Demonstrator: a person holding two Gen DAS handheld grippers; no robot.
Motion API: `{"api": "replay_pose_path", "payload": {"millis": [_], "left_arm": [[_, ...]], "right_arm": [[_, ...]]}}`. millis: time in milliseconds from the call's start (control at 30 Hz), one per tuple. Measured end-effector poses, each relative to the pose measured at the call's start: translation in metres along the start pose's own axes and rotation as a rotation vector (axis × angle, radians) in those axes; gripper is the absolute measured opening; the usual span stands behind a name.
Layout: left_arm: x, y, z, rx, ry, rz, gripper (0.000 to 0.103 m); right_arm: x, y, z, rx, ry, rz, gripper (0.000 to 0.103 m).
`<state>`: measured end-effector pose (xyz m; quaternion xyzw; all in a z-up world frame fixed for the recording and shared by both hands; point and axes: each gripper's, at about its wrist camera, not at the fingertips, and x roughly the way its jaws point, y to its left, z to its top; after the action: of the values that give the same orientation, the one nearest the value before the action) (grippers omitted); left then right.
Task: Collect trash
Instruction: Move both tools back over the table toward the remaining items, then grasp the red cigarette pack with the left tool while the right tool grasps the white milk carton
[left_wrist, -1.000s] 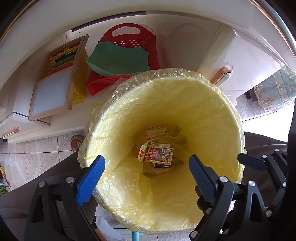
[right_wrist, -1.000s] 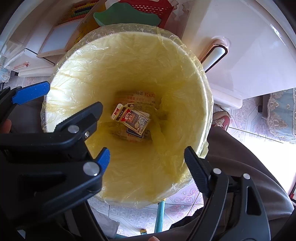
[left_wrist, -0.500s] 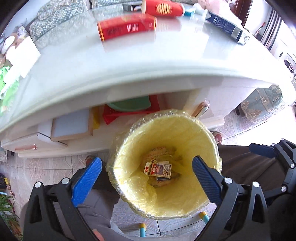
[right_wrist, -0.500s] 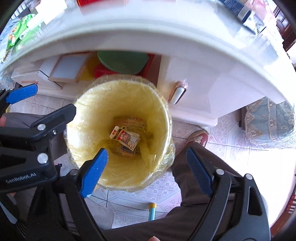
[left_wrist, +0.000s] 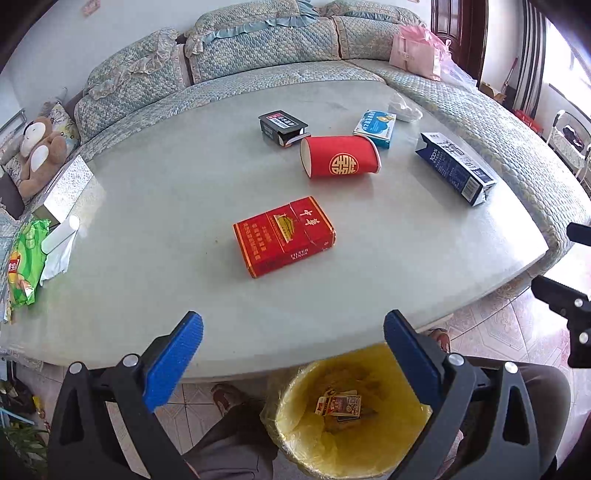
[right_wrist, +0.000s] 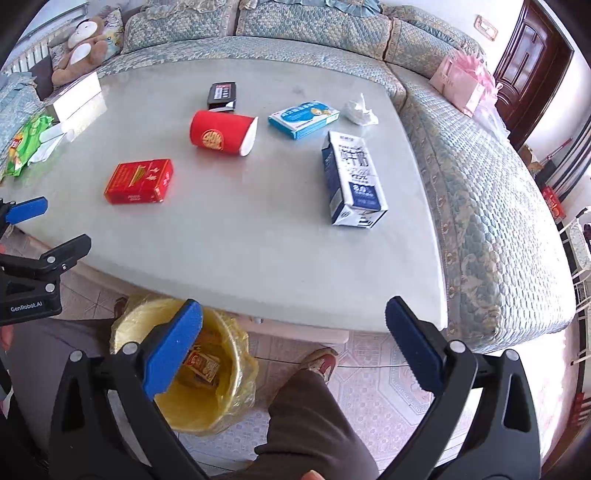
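A red cigarette box (left_wrist: 283, 236) (right_wrist: 139, 181), a tipped red paper cup (left_wrist: 340, 156) (right_wrist: 223, 133), a blue-white milk carton (left_wrist: 455, 168) (right_wrist: 352, 178), a blue medicine box (left_wrist: 375, 124) (right_wrist: 303, 119), a black box (left_wrist: 283, 128) (right_wrist: 221, 95) and a crumpled tissue (right_wrist: 359, 110) lie on the pale table (left_wrist: 184, 184). The yellow-lined bin (left_wrist: 351, 417) (right_wrist: 225, 369) stands on the floor below the table's front edge and holds card boxes. My left gripper (left_wrist: 293, 352) and right gripper (right_wrist: 293, 341) are both open and empty, above the front edge.
A green snack bag (left_wrist: 24, 258) and a silver box (left_wrist: 66, 188) sit at the table's left end. A quilted sofa (left_wrist: 258, 66) wraps the far and right sides, with a teddy bear (left_wrist: 37, 155) and a pink bag (left_wrist: 417, 55). The person's legs flank the bin.
Both grippers have risen from just over the bin's mouth to above the table edge and tilted up, so the tabletop and its trash have come into view. Both stay open.
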<state>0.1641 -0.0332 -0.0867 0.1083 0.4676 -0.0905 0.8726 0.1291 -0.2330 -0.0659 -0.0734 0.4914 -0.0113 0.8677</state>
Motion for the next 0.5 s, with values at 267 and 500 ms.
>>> {"api": "replay_pose_path", "payload": {"millis": [267, 500], "left_arm": [[0.047, 0.008, 0.039, -0.046, 0.051, 0.028, 0.096], [0.074, 0.014, 0.055, -0.061, 0.082, 0.006, 0.096]], "right_arm": [[0.048, -0.058, 0.053, 0.080, 0.028, -0.087, 0.097], [0.076, -0.067, 0.078, 0.081, 0.071, -0.022, 0.097]]}}
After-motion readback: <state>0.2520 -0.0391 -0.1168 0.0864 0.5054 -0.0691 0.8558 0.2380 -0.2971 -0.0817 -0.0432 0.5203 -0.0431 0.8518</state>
